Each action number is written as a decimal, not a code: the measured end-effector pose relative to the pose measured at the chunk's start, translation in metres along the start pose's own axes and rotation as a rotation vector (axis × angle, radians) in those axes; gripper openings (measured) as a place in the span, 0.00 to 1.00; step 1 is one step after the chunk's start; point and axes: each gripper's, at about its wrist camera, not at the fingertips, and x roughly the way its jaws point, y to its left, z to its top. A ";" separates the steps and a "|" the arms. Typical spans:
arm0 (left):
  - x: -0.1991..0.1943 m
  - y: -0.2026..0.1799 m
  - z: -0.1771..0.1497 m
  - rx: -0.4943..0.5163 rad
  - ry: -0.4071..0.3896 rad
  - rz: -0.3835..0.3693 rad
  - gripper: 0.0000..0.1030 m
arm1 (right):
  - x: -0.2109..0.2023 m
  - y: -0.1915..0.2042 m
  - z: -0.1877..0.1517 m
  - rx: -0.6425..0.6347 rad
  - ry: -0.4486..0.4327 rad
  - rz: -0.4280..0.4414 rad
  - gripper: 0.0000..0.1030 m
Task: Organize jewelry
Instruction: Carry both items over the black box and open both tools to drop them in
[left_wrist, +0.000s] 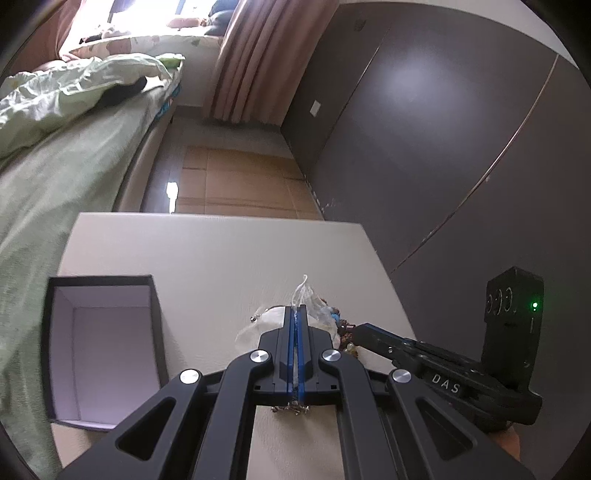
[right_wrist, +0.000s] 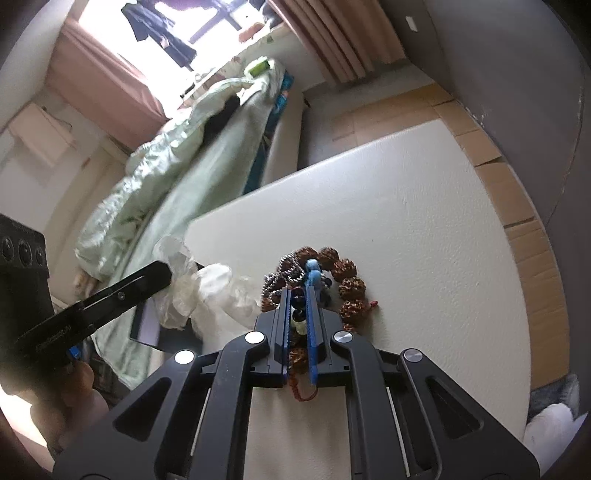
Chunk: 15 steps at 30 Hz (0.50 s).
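Note:
My left gripper (left_wrist: 296, 308) is shut on a clear plastic bag (left_wrist: 306, 295), pinched between its blue pads above the white table (left_wrist: 221, 251). The bag also shows in the right wrist view (right_wrist: 192, 284), held up by the left gripper (right_wrist: 162, 275). My right gripper (right_wrist: 298, 291) is shut on a bunch of jewelry (right_wrist: 295, 317): a brown beaded bracelet (right_wrist: 347, 284), a silver ball chain (right_wrist: 277, 280) and a blue charm (right_wrist: 313, 271). The beads rest on the table. An open black box (left_wrist: 99, 350) with a pale lining stands at the left.
A bed with a green cover (left_wrist: 55, 173) runs along the table's left side. A dark wardrobe (left_wrist: 424, 129) stands to the right. Cardboard (left_wrist: 236, 177) lies on the floor beyond the table. A small silver piece (left_wrist: 291, 408) lies under the left gripper.

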 end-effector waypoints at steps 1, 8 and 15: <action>-0.005 0.000 0.001 -0.001 -0.008 0.001 0.00 | -0.004 0.001 0.000 0.007 -0.009 0.007 0.08; -0.048 0.006 0.006 -0.013 -0.067 0.014 0.00 | -0.026 0.019 0.004 0.008 -0.045 0.050 0.08; -0.086 0.018 0.010 -0.040 -0.123 0.030 0.00 | -0.060 0.056 0.017 -0.042 -0.117 0.085 0.08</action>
